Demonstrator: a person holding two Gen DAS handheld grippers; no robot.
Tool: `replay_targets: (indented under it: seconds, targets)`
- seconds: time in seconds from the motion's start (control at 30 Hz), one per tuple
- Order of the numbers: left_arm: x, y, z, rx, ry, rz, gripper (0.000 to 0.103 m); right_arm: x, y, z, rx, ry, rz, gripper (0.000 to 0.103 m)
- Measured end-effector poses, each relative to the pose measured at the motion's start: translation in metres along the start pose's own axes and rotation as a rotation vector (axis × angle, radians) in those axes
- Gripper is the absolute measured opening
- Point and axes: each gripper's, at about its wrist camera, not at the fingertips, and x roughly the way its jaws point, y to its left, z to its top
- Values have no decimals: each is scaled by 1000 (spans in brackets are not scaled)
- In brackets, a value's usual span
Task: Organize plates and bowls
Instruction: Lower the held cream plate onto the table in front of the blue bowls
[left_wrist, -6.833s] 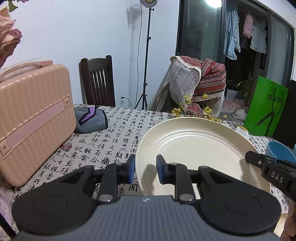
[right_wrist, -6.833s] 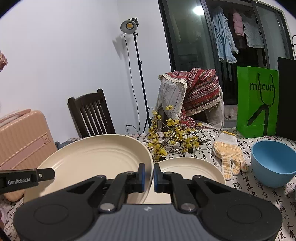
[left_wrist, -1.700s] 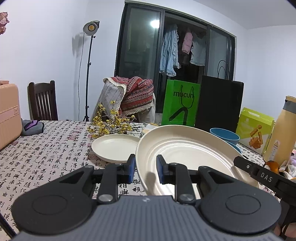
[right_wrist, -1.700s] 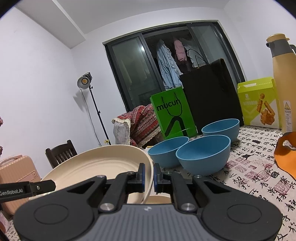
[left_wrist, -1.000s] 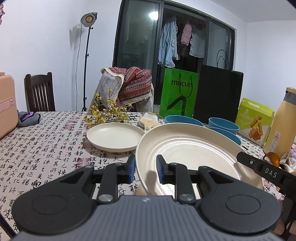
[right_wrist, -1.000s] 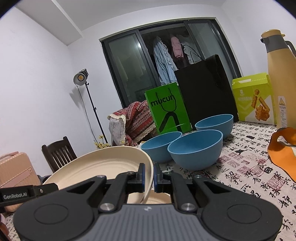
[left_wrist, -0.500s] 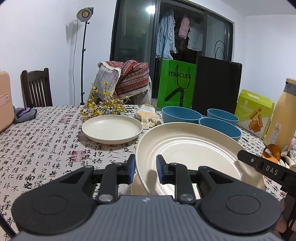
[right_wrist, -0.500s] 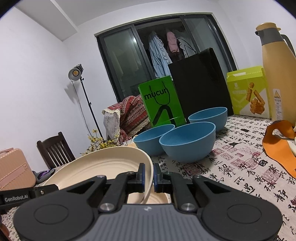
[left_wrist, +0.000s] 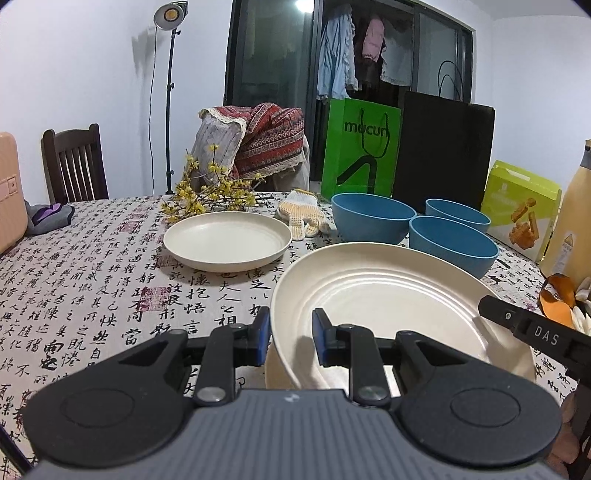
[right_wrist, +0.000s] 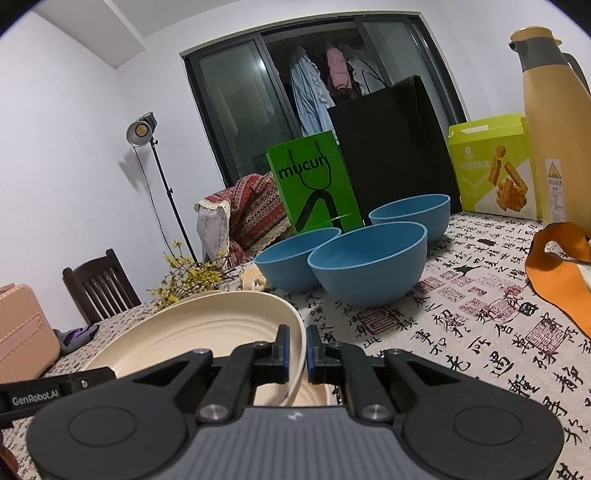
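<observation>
- Left wrist view: the left tongs (left_wrist: 289, 338) are clamped on the near rim of the large cream plate (left_wrist: 384, 295), one pad outside and one inside. The plate now hangs lower than a second ago, just above the surface (left_wrist: 92, 266) toward its near right part, and a second cream rim (left_wrist: 271, 373) shows right under it. That suggests a stacking step close to its end, with the release not yet made.
- The right tongs' arm (left_wrist: 532, 332), marked DAS, reaches in at the plate's right rim.
- The small cream plate (left_wrist: 227, 240) lies flat toward the middle of the surface. Three blue bowls (left_wrist: 373, 219) stand unstacked toward the far right edge, so the bowl part of the job looks untouched.
- The plates are matte and smooth, round, with shallow concentric ridges and a raised lip. The bowls are deep, rounded and matte. The cloth is woven, printed with black characters.
- Right wrist view: the right tongs (right_wrist: 296, 349) are pressed together on the thin rim of the same large plate, which tilts slightly, its far edge raised. Their grip is unchanged over the last second.
- The bowls cluster just beyond the plate, two of them touching or nearly so.
</observation>
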Motion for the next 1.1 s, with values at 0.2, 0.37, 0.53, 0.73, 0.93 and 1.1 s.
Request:
replay_targets:
  seconds: [0.2,0.37,0.53,0.73,0.93,1.1]
  targets:
    - [8,1,-1,0,14,6,24,8,0,1,-5,14,-4,9]
    - [16,1,-2,1,29,15,24,15,0,0,-6,30,-4,9]
    - [23,2,-5,3,54,19,24,21,-1,-2,-7,49,-9,9]
    - [28,2,-10,9,86,12,24,22,-2,-5,-15,52,-16,9]
    - [29,1,-13,21,91,13,24,23,-5,-7,-15,54,-15,9]
    - [30,-2,-16,41,102,28,23,24,-5,-9,-18,58,-15,9]
